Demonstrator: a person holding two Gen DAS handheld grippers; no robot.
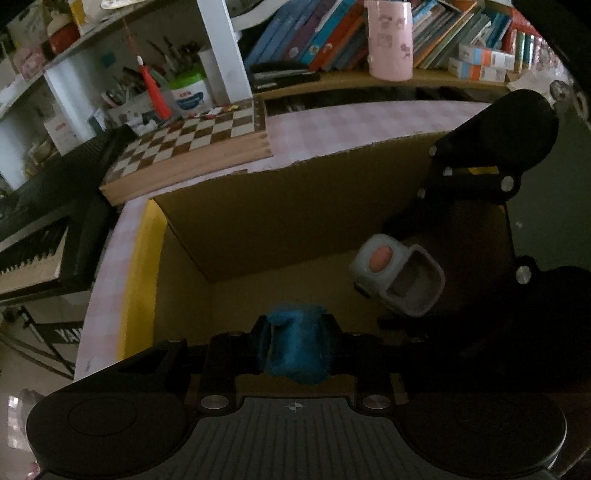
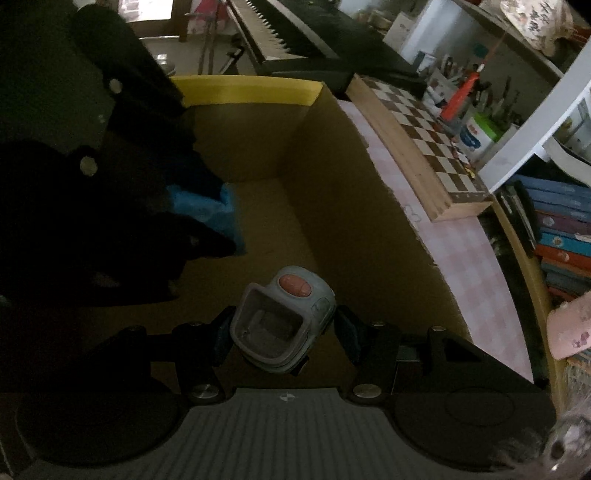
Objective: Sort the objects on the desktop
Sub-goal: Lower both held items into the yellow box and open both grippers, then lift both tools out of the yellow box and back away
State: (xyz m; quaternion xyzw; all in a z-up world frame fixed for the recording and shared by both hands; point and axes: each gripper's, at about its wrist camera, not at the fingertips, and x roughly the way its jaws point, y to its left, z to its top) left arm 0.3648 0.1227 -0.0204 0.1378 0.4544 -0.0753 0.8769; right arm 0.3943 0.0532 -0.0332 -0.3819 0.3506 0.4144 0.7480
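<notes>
Left wrist view: left gripper (image 1: 295, 345) positioned inside the cardboard box (image 1: 280, 218), fingers (image 1: 258, 345) clamped on a blue soft object (image 1: 297, 341); material pressed between both pads, exact nature of the item not discernible. Right gripper (image 1: 397, 291) visible at right as a dark silhouette, reaching down into the same box. Grey-white device with orange button (image 1: 397, 275) located at the tips of that gripper, above the box floor; contact with the floor not determinable. Box standing on the pink checked tablecloth (image 1: 314, 129). Wooden chessboard (image 1: 192, 144) lying on the cloth just behind the box. Pink cup (image 1: 389, 40) on the shelf in front of a row of books (image 1: 314, 33). Keyboard instrument (image 1: 33, 243) at far left.

Right wrist view: right gripper (image 2: 282, 338) inside the box (image 2: 332, 177), jaws spread, pads just beside the device (image 2: 284, 319) on either side; pad contact not confirmable in the dim light. Device tilted, open loop facing the camera, orange button on top. Left gripper (image 2: 207, 225) at left, dark, clenched around the blue object (image 2: 207, 208). Chessboard (image 2: 424, 144) and tablecloth (image 2: 465, 251) beyond the right box wall.
</notes>
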